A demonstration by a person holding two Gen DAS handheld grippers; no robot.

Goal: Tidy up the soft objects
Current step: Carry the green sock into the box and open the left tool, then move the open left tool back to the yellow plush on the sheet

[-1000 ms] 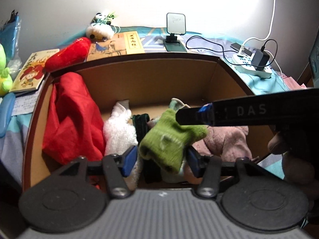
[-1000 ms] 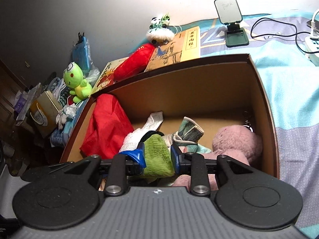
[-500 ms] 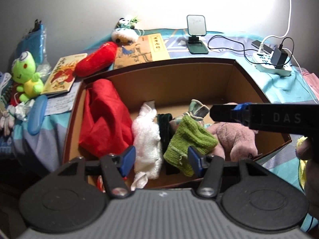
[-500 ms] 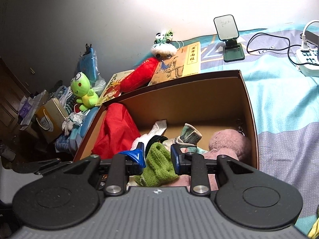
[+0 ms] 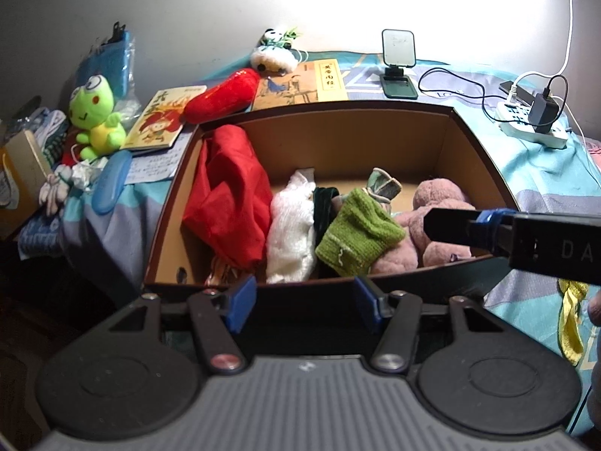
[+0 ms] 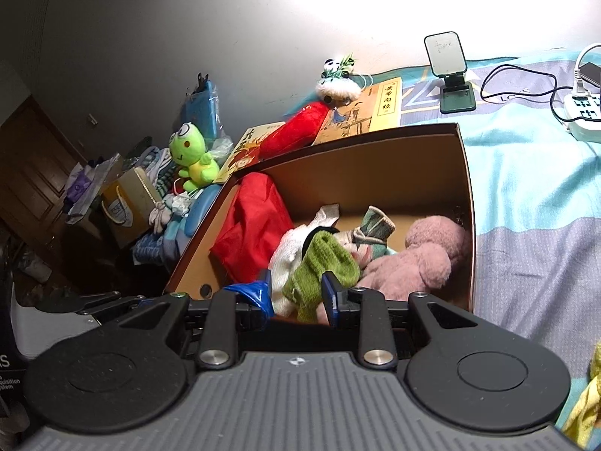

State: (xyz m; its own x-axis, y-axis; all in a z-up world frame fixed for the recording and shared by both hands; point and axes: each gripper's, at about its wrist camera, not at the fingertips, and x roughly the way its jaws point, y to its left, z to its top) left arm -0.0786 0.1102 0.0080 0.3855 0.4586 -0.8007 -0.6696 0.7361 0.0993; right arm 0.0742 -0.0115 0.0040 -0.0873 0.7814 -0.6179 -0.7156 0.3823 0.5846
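A brown cardboard box [image 5: 465,139] sits open on the bedspread, and everything else is placed from it. Against its left wall slumps the red cloth [image 5: 229,203], the largest item inside. In the right corner lies the pink plush toy [image 5: 435,203]. Between them rest a white fluffy piece [image 5: 291,233], a dark green strip [image 5: 323,203], the green knitted sock [image 5: 357,233] in the middle of the box, and behind it a small folded patterned cloth [image 5: 383,186]. The left gripper [image 5: 302,302] hangs at the box's near rim, fingers released and empty. The right gripper [image 6: 295,295] stands above the near edge; its pads seem clear of the sock, apparently let go.
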